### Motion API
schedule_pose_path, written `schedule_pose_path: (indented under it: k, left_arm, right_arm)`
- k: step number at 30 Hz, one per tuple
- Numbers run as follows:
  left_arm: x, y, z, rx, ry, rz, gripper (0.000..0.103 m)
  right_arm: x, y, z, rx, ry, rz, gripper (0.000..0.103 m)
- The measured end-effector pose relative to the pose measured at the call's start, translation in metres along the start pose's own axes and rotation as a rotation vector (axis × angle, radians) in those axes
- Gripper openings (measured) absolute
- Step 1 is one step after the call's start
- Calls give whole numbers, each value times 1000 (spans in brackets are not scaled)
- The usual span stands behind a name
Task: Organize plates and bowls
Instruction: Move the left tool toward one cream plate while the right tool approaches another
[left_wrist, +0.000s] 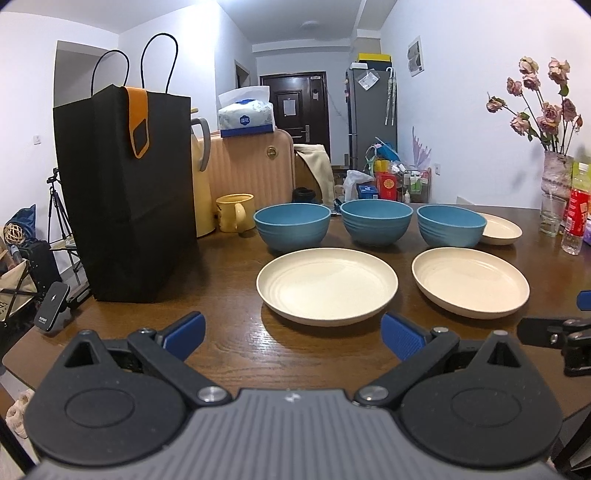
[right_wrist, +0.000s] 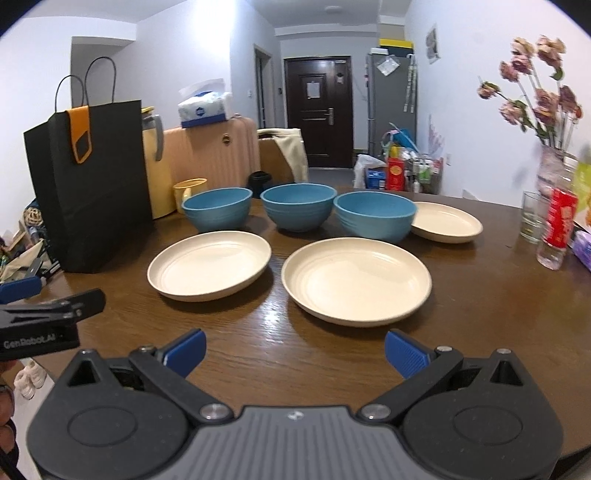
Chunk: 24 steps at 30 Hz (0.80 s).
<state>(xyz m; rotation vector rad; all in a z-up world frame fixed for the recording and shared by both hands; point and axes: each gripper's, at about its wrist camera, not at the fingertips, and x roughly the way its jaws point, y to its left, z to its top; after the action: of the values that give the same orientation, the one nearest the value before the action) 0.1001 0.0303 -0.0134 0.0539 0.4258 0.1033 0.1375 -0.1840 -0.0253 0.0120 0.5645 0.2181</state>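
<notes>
1. The left gripper (left_wrist: 291, 338) hangs over the near table edge with its blue fingers spread wide and nothing between them; the right gripper (right_wrist: 295, 352) beside it is just as wide apart and just as empty.
2. Nothing is stacked yet, so I judge this the opening step: choosing a first piece.
3. Just ahead of the left gripper lies the left plate (left_wrist: 327, 286); just ahead of the right gripper lies the middle plate (right_wrist: 356, 282). Beyond them stand three blue bowls (right_wrist: 298, 206) in a row, with a third plate (right_wrist: 447, 221) tucked partly behind the rightmost bowl.
4. The next move probably calls for pinching a plate rim (a shallow lip, so a low approach).
5. The table (right_wrist: 258, 332) is bare between grippers and plates; the black bag (left_wrist: 125, 192) crowds the far left, the glass (right_wrist: 532, 216) and bottle (right_wrist: 557, 229) the far right.
</notes>
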Motion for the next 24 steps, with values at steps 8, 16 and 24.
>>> schedule_pose_path:
  k: [8, 16, 24]
  left_arm:
    - [26, 7, 10, -22, 1, 19, 103]
    - [54, 17, 20, -40, 11, 43, 103]
    - [84, 25, 32, -48, 27, 69, 103]
  right_arm:
    - [33, 10, 19, -21, -2, 22, 103]
    - [72, 15, 34, -21, 23, 27, 103]
    - [113, 16, 50, 2, 29, 25, 103]
